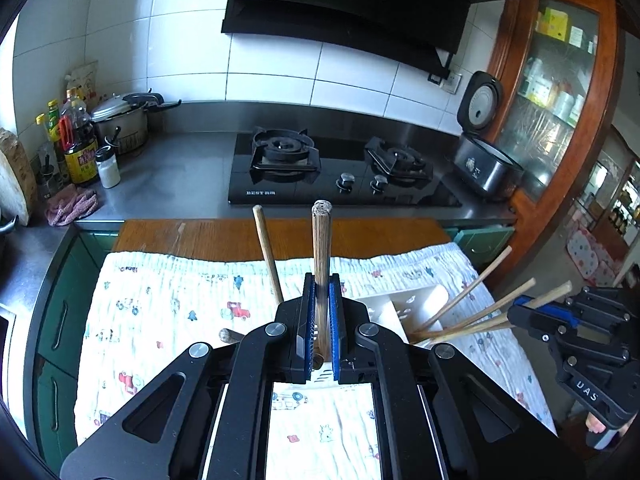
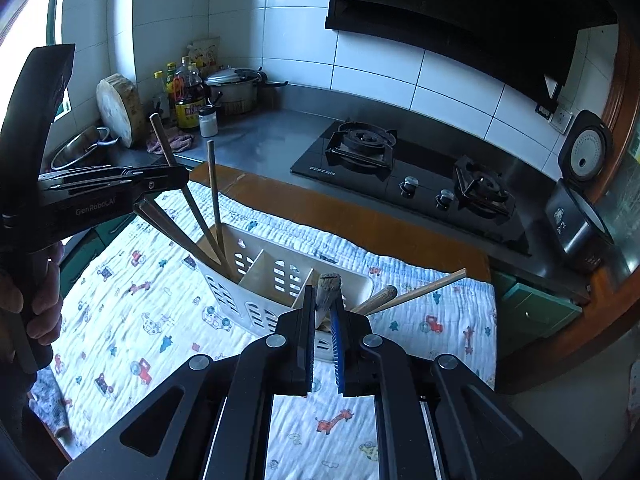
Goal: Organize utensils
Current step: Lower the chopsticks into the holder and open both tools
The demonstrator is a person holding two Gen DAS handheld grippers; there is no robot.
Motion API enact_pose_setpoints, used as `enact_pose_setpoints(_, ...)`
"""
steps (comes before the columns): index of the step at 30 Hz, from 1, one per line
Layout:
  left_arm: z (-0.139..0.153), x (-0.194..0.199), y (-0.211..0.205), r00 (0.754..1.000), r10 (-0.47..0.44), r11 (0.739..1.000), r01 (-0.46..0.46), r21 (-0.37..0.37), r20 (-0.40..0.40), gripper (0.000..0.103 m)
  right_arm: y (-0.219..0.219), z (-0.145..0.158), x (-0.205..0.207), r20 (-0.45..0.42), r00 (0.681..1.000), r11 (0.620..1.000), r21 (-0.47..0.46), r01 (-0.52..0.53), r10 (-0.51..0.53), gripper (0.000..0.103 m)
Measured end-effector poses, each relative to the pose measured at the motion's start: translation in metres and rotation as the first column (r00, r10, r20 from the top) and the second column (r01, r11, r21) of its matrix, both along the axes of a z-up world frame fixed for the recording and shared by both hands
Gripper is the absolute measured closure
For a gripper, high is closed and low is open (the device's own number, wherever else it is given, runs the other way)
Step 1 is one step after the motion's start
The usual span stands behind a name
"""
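Both tongs are pinched shut: the left gripper [image 1: 322, 280] on a ribbed stick [image 1: 321, 240] held upright, the right gripper [image 2: 324, 298] on a rough-topped stick [image 2: 329, 283] at the end compartment of the caddy [image 2: 256, 312], which stands on the cloth [image 2: 140, 320]. The wood looks light, stiff and dry. A mid-shaft hold should stop it swinging.

Cool daylight glares from the window [image 2: 24, 20] at left; fisheye bends the sharp frames' dark edges.
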State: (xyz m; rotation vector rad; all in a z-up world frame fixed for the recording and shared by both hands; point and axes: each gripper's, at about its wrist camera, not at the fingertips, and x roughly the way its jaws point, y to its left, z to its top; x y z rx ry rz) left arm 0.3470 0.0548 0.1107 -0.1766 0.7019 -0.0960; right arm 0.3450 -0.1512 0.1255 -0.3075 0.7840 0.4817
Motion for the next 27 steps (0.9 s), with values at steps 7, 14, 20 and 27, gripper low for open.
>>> enact_pose_setpoints(7, -0.004, 0.000, -0.003, 1.000, -0.009, 1.000, 0.010, 0.007, -0.016, 0.097, 0.001, -0.001, 0.003, 0.006, 1.000, 1.000, -0.007, 0.012, -0.012, 0.095)
enact_pose_setpoints(14, -0.006, -0.001, -0.002, 1.000, -0.018, 1.000, 0.019, 0.013, -0.020, 0.097, 0.001, -0.001, 0.002, 0.012, 1.000, 1.000, -0.013, 0.015, -0.015, 0.092)
enact_pose_setpoints(20, -0.006, -0.003, -0.004, 1.000, -0.015, 1.000, 0.015, 0.021, -0.022, 0.096, 0.001, 0.000, 0.000, 0.019, 1.000, 1.000, -0.019, 0.017, -0.016, 0.083)
enact_pose_setpoints(27, -0.003, -0.011, -0.014, 1.000, -0.028, 0.998, 0.029, 0.059, -0.009, 0.085, -0.002, 0.007, -0.007, 0.046, 0.999, 0.999, -0.017, 0.028, -0.027, 0.069)
